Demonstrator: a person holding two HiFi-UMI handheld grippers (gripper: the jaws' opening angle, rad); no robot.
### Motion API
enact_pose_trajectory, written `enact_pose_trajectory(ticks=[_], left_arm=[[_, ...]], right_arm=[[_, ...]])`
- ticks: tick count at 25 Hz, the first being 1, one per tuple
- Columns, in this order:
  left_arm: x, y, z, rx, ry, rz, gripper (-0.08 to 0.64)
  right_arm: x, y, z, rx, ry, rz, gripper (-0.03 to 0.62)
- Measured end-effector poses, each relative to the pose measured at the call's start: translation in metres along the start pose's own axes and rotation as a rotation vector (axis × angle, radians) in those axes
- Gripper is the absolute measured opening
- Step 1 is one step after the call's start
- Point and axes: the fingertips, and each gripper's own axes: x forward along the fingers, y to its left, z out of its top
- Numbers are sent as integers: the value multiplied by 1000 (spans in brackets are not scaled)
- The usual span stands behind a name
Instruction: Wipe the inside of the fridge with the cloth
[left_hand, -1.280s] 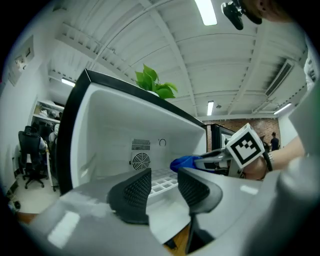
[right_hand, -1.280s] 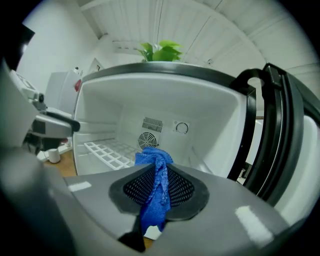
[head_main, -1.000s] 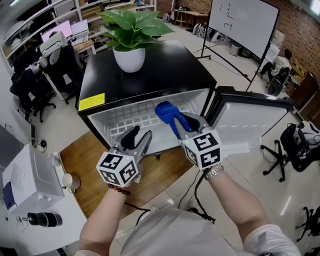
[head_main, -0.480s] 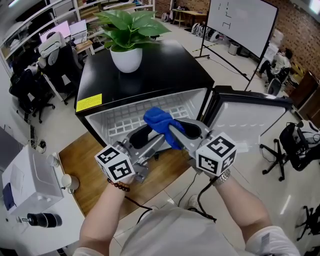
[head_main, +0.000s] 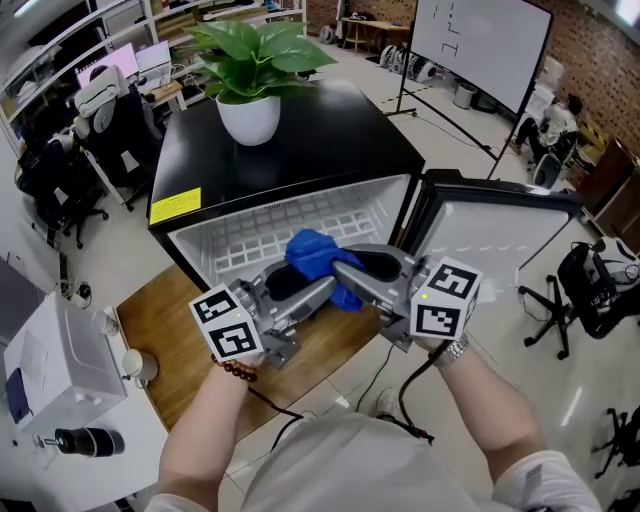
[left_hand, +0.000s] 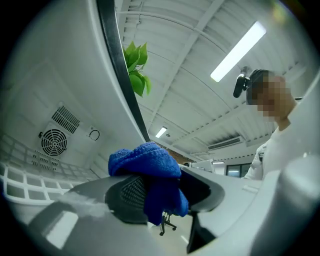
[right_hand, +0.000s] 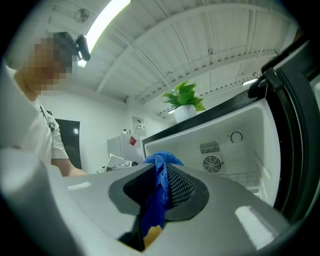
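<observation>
Head view first: the fridge (head_main: 330, 130) sits with its door (head_main: 495, 240) swung open to the right, and both grippers meet right at the mouth of it. The blue cloth (head_main: 315, 252) is bunched up in the air between them, in front of the white wire shelf (head_main: 265, 232). As far as I can see it isn't touching any inside wall.

The right gripper (head_main: 345, 272) is the one that has it. In the right gripper view its two dark pads are pressed onto the cloth, with a puff of fabric sticking out above the jaws and a tail hanging below.

The left gripper (head_main: 300, 287) comes in from the other side with its jaws spread wide. They've just been closing a bit, and the cloth is between them. In the left gripper view the fabric lies against one mesh pad, but lower down there's open daylight between the jaws, so I wouldn't call it a pinch.

Both gripper views show the white back wall with a round fan vent (left_hand: 54, 142) and a small dial (right_hand: 236, 137).

Other stuff: a leafy plant (head_main: 262, 45) in a white pot (head_main: 250, 115) stands on the black top. A yellow sticker (head_main: 180, 203) sits at the front left edge, and there's a wooden floor panel (head_main: 165, 330) under the fridge.
</observation>
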Motion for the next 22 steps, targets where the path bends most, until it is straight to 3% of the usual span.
enact_pose_trajectory(ticks=[5,9,17,22], left_arm=[[0,-1,2,-2,-7,-9,114],[3,2,1,24,10,18,86],[8,21,-3,120,49,148,67],[12,39,-3,199,79,263,65]], right_arm=[[-4,3,4,59,-20,64,66],[-5,2,3,32,-7,40,67],[-7,-18,-3,-131,55,-153,87],[-20,-38,-1,-166,53,-277,92]])
